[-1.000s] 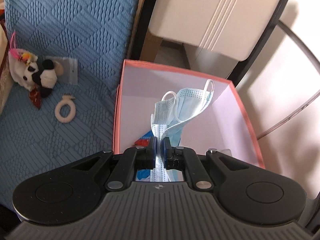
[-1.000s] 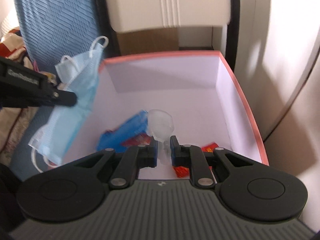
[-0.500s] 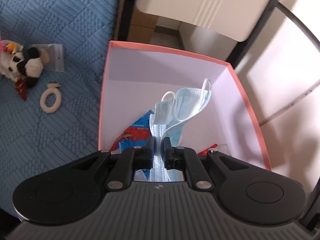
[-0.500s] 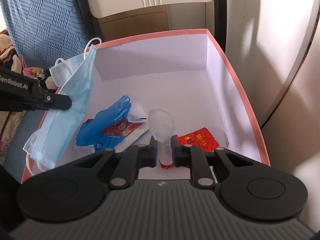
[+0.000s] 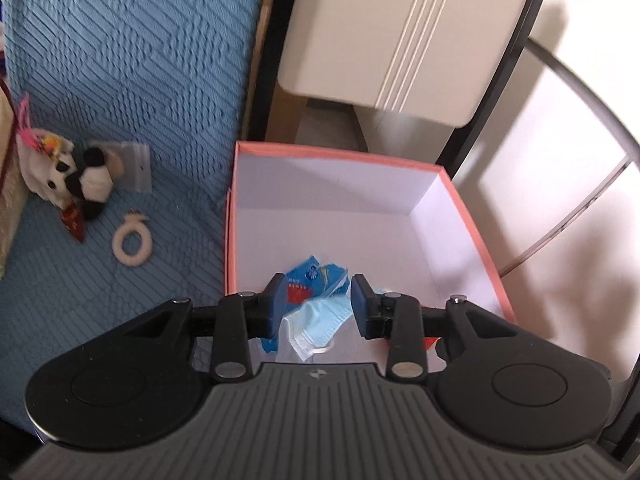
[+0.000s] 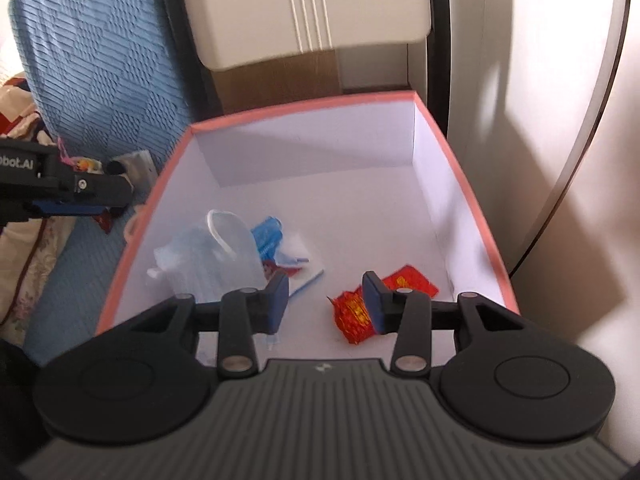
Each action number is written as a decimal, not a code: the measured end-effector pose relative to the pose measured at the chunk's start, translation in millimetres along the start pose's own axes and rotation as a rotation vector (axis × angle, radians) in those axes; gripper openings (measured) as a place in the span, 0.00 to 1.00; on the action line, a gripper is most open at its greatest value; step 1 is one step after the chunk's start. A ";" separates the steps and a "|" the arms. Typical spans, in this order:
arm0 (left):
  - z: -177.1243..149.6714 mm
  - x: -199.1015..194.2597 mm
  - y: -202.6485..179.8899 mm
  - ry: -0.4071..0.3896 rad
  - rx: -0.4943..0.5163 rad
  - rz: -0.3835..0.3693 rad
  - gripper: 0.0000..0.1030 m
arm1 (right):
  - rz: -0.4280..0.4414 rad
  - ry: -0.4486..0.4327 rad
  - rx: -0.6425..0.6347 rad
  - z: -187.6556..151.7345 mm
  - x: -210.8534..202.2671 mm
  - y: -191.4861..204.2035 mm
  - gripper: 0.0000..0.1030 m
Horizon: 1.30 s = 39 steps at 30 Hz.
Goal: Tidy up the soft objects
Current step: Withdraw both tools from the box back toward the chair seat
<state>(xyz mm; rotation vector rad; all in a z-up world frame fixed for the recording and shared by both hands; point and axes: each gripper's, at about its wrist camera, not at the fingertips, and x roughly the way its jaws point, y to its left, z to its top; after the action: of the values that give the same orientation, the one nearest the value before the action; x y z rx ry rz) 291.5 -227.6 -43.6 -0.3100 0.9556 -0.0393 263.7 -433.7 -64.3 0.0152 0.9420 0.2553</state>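
Left wrist view: left gripper (image 5: 316, 304) jaws just been opening, now part-open, nothing gripped; blue mask (image 5: 316, 326) lies loose below them on floor of pink-rimmed box (image 5: 476, 240), near its front-left corner, on a blue packet (image 5: 310, 280). Right gripper (image 6: 325, 300) likewise just opened, empty, over box front edge; red packet (image 6: 354, 314) on box floor beneath. Plush toy (image 5: 66, 178) + white ring (image 5: 131, 240) on blue cover (image 5: 120, 60), left of box.

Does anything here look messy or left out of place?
Yes: the plush toy and white fluffy ring lie on the blue cover, outside the pink box. Inside, the face mask lies crumpled on a blue packet, not folded.
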 end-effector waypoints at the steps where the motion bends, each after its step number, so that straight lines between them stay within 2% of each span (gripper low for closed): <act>1: 0.9 -6.9 -0.1 -0.011 0.003 -0.001 0.39 | 0.002 -0.012 -0.002 1.4 -6.8 2.8 0.42; 10: 0.7 -77.8 8.3 -0.124 0.029 0.003 0.39 | 0.029 -0.099 -0.041 10.5 -59.9 30.3 0.42; 18: -9.8 -137.2 28.4 -0.204 0.033 0.036 0.39 | 0.058 -0.158 -0.082 5.2 -94.7 65.1 0.42; 31: -55.1 -204.0 77.6 -0.279 0.010 0.071 0.39 | 0.091 -0.208 -0.140 -22.5 -138.4 124.3 0.42; 39: -85.6 -234.0 100.2 -0.338 0.040 0.108 0.39 | 0.122 -0.208 -0.168 -51.4 -152.4 164.8 0.42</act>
<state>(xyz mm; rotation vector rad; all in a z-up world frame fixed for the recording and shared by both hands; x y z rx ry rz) 76.3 -113.2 69.2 -0.2190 0.6335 0.0906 102.5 -313.0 47.4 -0.0550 0.7117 0.4370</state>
